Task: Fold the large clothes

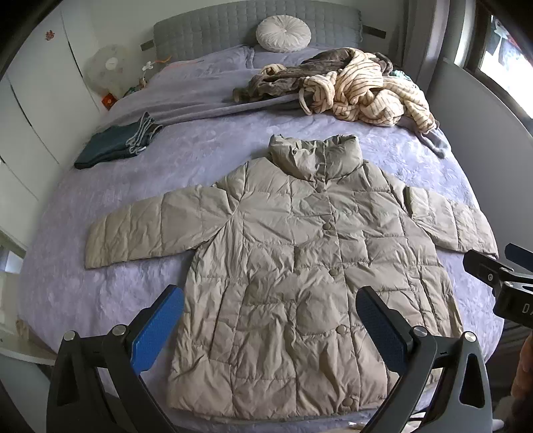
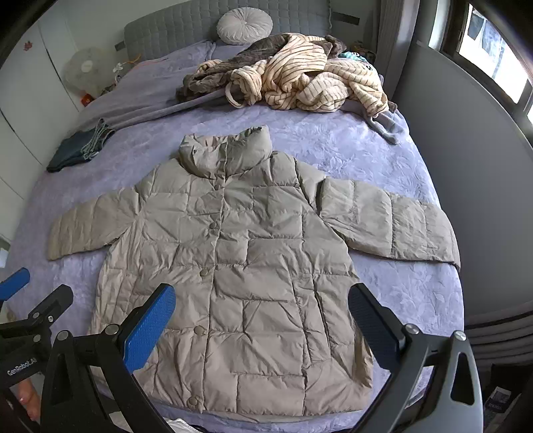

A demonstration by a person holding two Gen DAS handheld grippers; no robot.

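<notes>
A beige quilted jacket (image 1: pixel 299 266) is spread flat, front up and buttoned, on the bed (image 1: pixel 83 283), with both sleeves laid out sideways and the collar toward the headboard (image 1: pixel 233 30). The left gripper (image 1: pixel 269 319) and the right gripper (image 2: pixel 261 316) are held above the hem end, jaws spread wide, nothing grasped. Folded jeans (image 1: pixel 116 143) and a heap of clothes (image 1: pixel 349 90) are seen farther up the bed.

We see a bed (image 1: pixel 206 140) under a lavender cover. Directly on it lie a beige quilted jacket (image 1: pixel 299 266) spread flat, folded dark clothes (image 1: pixel 113 143) near its left edge, a heap of striped garments (image 1: pixel 359 90), and a round cushion (image 1: pixel 283 33) at the headboard.
</notes>
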